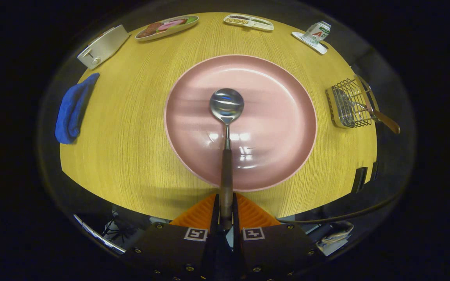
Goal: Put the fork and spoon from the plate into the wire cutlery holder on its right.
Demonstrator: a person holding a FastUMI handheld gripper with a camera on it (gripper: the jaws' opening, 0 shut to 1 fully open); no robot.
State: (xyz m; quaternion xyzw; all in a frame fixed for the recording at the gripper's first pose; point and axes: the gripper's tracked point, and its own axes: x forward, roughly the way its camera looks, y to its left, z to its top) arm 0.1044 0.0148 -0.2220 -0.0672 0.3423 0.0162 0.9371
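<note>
My gripper (pixel 225 205) is shut on the dark wooden handle of a spoon (pixel 226 117). The spoon points straight ahead, its shiny bowl hanging over the middle of the pink plate (pixel 279 89). The plate holds nothing else. To the right of the plate stands the wire cutlery holder (pixel 348 103), with a wooden-handled utensil (pixel 381 117) lying in it and its handle sticking out toward the table's right edge. Whether the spoon touches the plate I cannot tell.
A blue cloth (pixel 72 109) lies at the table's left edge. Beyond the plate are a white toaster (pixel 102 47), an oval dish of food (pixel 166 27), a divided tray (pixel 248 21) and a small carton on a coaster (pixel 315 34).
</note>
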